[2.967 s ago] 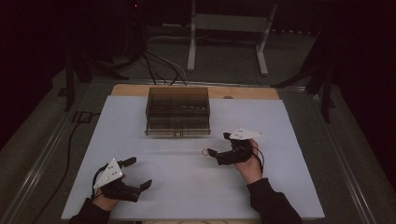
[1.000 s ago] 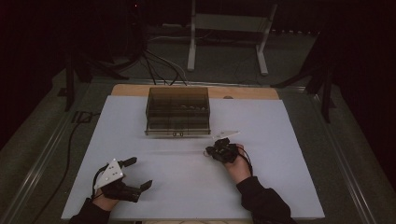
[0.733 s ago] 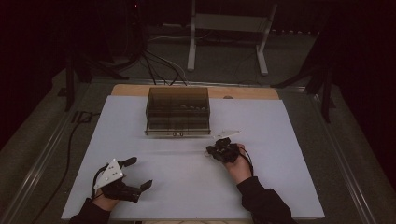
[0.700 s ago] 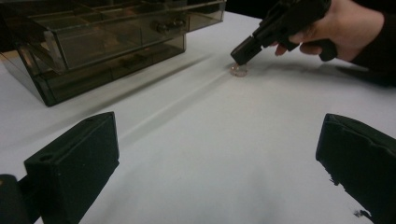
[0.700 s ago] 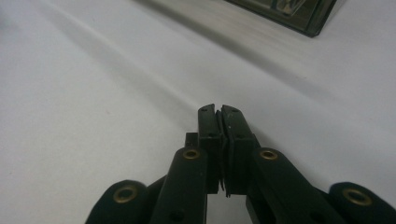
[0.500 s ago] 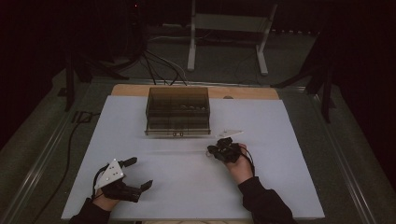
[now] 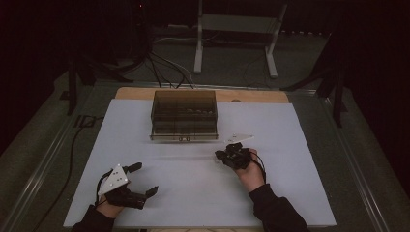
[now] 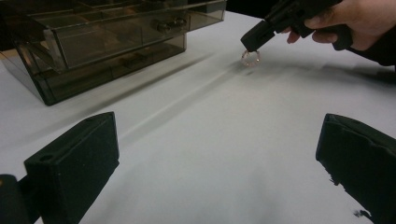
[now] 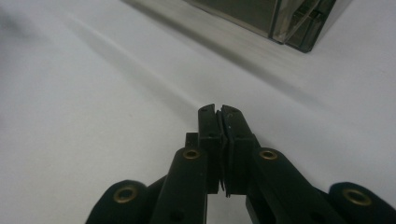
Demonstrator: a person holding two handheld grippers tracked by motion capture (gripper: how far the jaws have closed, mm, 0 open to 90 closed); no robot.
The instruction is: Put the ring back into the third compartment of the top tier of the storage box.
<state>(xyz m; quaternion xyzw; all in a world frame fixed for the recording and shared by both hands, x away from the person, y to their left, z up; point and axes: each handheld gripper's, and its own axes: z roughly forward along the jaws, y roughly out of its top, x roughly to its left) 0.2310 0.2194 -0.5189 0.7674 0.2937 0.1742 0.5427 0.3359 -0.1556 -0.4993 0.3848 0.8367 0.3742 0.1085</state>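
Resting on a white table surface (image 7: 290, 193), two hand-held grippers sit well apart. At the person's left, the left gripper (image 7: 140, 179) lies low near the table's front edge, its jaws spread wide with nothing between them. To the right, the right gripper (image 7: 223, 155) has its jaws pressed together — in the left gripper view a small clear ring (image 8: 251, 57) hangs pinched at their tips, just above the surface. A smoky transparent drawer box (image 7: 183, 115) stands farther back, just beyond the ring, its drawers pushed in.
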